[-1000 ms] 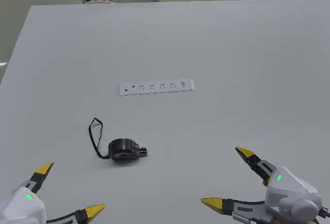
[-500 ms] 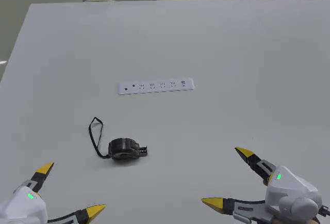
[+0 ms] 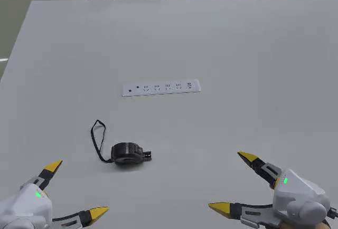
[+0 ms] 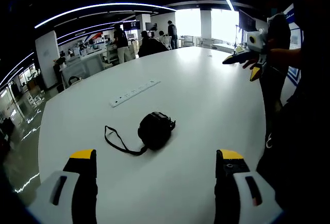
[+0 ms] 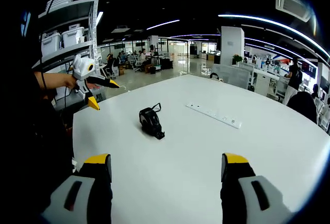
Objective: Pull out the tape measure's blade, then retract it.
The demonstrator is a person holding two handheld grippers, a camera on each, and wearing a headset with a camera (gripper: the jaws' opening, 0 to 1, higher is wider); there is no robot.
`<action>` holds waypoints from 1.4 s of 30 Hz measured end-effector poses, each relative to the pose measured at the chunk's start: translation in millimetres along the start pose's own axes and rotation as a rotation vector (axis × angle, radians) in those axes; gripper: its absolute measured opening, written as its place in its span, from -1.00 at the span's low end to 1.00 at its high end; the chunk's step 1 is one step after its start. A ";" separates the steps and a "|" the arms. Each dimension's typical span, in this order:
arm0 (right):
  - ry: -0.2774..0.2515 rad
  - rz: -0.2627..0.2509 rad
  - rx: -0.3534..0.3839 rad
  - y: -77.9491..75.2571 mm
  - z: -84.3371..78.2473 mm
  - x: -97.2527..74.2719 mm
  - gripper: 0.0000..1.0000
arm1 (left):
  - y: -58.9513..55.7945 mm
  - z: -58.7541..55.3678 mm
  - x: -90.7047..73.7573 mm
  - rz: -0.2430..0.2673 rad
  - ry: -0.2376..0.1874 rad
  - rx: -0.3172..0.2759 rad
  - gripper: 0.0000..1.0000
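nothing is yet grasped: the tape measure [image 3: 127, 153], lower left of centre (blade in), must be reached by the left gripper [image 3: 76, 189] and right gripper [image 3: 233, 181], both spread wide.

The left claw [image 3: 76, 189] and right claw [image 3: 232, 181] are white-bodied, with black jaws, yellow tips and green lights.

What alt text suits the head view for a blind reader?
A compact black tape measure lies on a white table, near a white power strip. The yellow-tipped left gripper and right gripper, both open, hover apart from it.
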State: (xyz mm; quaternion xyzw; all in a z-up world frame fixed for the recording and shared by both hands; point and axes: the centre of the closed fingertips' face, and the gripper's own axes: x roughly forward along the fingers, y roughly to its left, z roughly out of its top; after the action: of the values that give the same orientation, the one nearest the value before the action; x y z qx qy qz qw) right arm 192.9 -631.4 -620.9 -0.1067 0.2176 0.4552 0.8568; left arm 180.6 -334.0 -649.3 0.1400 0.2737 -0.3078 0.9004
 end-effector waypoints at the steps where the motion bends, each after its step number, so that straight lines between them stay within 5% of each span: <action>1: 0.000 0.008 -0.004 -1.0 -0.6 1.5 0.76 | 0.3 0.5 2.2 -0.008 0.001 0.006 0.89; 25: 0.049 0.175 -0.110 -16.3 -12.0 47.0 0.29 | 5.6 14.5 63.8 -0.181 0.010 0.182 0.32; 42: 0.095 0.262 -0.162 -22.6 -23.8 88.4 0.01 | 6.3 4.4 112.9 -0.332 0.101 0.321 0.18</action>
State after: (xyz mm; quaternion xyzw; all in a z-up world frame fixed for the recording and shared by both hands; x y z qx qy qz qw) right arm 248.4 -588.3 -683.8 -0.1676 0.2323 0.5736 0.7674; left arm 261.0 -384.9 -710.7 0.2497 0.2853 -0.4837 0.7889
